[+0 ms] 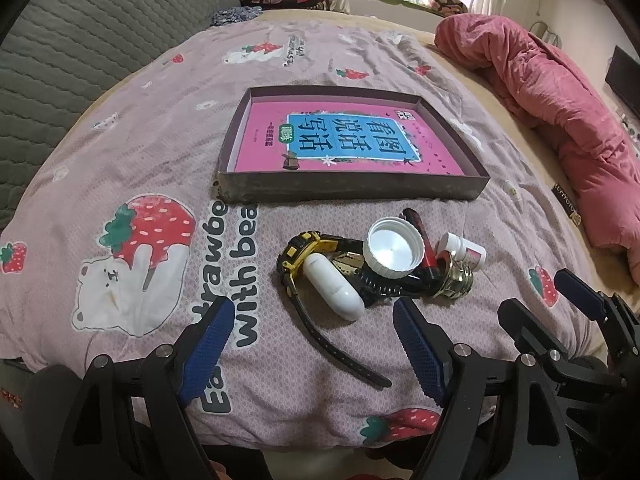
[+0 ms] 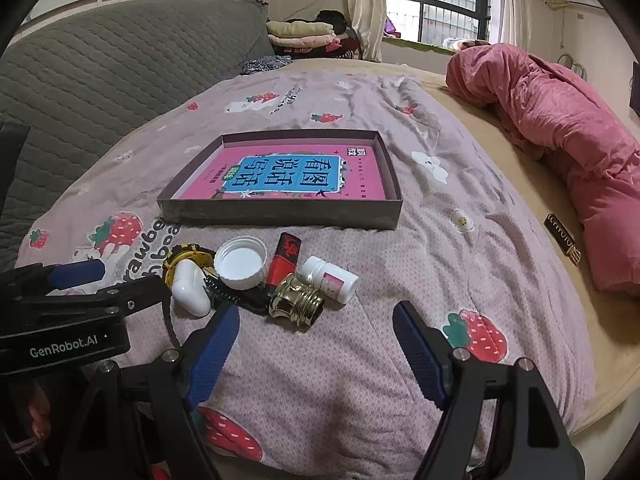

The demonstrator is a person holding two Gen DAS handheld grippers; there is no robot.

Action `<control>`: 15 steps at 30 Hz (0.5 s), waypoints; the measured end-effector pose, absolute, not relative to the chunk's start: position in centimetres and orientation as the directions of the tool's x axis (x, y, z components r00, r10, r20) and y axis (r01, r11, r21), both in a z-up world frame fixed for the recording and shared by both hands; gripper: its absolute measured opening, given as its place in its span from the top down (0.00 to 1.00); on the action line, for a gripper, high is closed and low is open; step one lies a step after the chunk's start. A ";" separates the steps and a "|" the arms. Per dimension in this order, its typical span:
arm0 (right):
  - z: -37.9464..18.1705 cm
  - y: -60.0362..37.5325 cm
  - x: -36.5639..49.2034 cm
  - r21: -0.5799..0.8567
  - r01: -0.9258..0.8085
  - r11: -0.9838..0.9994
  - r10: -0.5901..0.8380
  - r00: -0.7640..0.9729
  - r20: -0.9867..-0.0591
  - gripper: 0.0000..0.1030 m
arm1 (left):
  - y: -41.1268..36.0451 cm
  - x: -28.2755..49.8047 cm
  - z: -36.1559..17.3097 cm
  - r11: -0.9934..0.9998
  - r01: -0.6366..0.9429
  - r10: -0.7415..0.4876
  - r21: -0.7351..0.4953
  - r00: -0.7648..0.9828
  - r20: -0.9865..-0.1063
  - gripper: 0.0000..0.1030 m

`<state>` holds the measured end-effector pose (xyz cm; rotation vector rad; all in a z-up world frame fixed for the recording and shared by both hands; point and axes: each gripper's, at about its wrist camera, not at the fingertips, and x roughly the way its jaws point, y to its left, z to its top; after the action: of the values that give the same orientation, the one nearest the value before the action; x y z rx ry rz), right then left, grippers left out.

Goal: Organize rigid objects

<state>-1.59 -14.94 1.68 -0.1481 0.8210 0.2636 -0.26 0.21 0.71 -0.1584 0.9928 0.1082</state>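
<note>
A shallow cardboard box [image 1: 344, 191] [image 2: 280, 211] with a pink book inside lies on the bed. In front of it sits a pile: a black-and-yellow watch [image 1: 298, 254] [image 2: 188, 256], a white capsule case [image 1: 334, 286] [image 2: 190, 286], a white lid [image 1: 394, 250] [image 2: 240, 262], a red-and-black lighter [image 1: 422, 240] [image 2: 285, 258], a gold threaded cap [image 1: 454, 284] [image 2: 296, 300] and a small white bottle [image 1: 464, 250] [image 2: 330, 278]. My left gripper [image 1: 314, 320] is open just short of the capsule. My right gripper [image 2: 316, 330] is open, nearest the gold cap.
The bed has a pink strawberry-print quilt [image 1: 160, 152] [image 2: 460, 240]. A grey quilted headboard [image 1: 80, 40] [image 2: 120, 60] stands at left. A rolled pink duvet [image 1: 560, 112] [image 2: 560, 140] lies along the right side. Folded clothes [image 2: 304, 38] are stacked at the back.
</note>
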 end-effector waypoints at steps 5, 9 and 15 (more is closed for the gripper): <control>1.7 -14.9 -1.6 -0.029 -0.288 0.957 0.173 0.650 -0.740 0.24 | 0.3 -0.3 0.9 0.983 -0.160 0.011 -0.090 0.542 -0.840 0.20; 1.7 -14.9 -1.5 -0.030 -0.285 0.958 0.171 0.652 -0.739 0.24 | 0.4 -0.3 0.9 0.983 -0.160 0.010 -0.092 0.542 -0.840 0.20; 1.8 -15.0 -1.5 -0.031 -0.283 0.959 0.169 0.653 -0.739 0.24 | 0.3 -0.2 0.9 0.983 -0.155 0.005 -0.095 0.541 -0.841 0.20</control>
<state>-1.49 -14.96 1.78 -0.1481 0.8211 0.2579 -0.24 0.32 0.93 -0.1649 0.9953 0.0953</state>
